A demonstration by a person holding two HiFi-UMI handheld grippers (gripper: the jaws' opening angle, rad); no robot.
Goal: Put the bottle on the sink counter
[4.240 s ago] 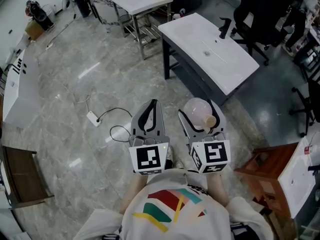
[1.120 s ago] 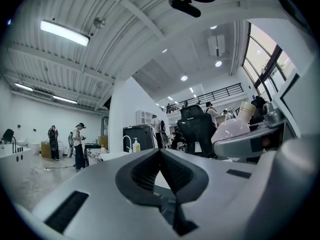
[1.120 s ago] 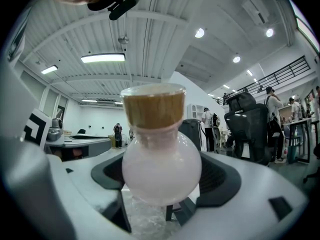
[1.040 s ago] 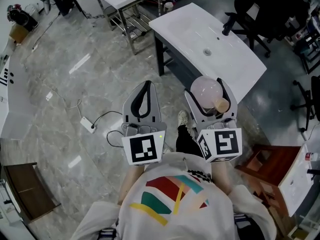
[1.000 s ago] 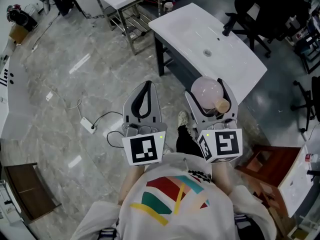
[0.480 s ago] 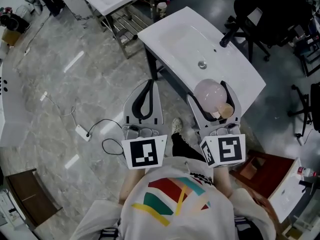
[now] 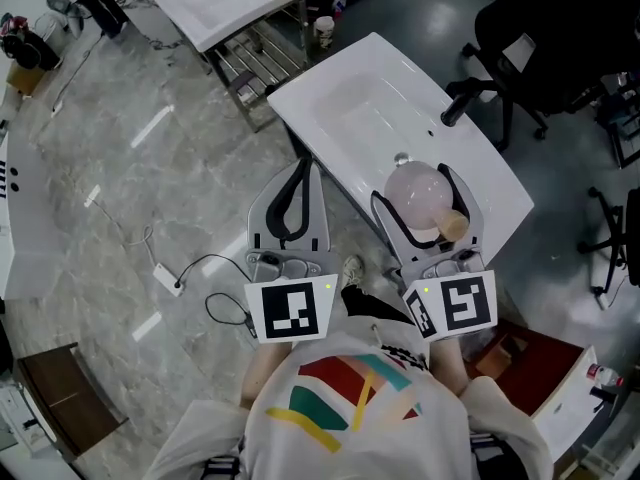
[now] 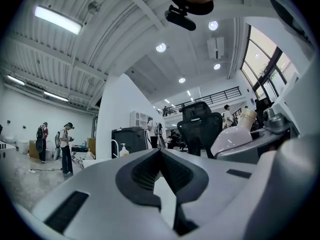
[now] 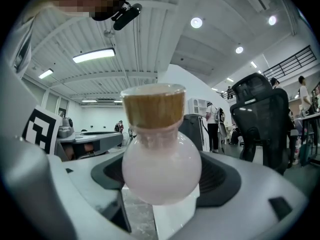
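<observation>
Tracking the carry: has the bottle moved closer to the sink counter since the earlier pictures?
Yes. The bottle, in the right gripper, hangs over the sink counter beside its drain; earlier it was over the floor, short of it.

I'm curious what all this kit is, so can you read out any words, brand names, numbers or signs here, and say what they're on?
No readable words or numbers anywhere.
Marker cube on the left tool: black-and-white squares, not text.
Marker cube on the right tool: likewise squares, not text.
Bottle: no label showing.
Shirt: coloured stripes, no words.
Small white container at the back: too small to read.
</observation>
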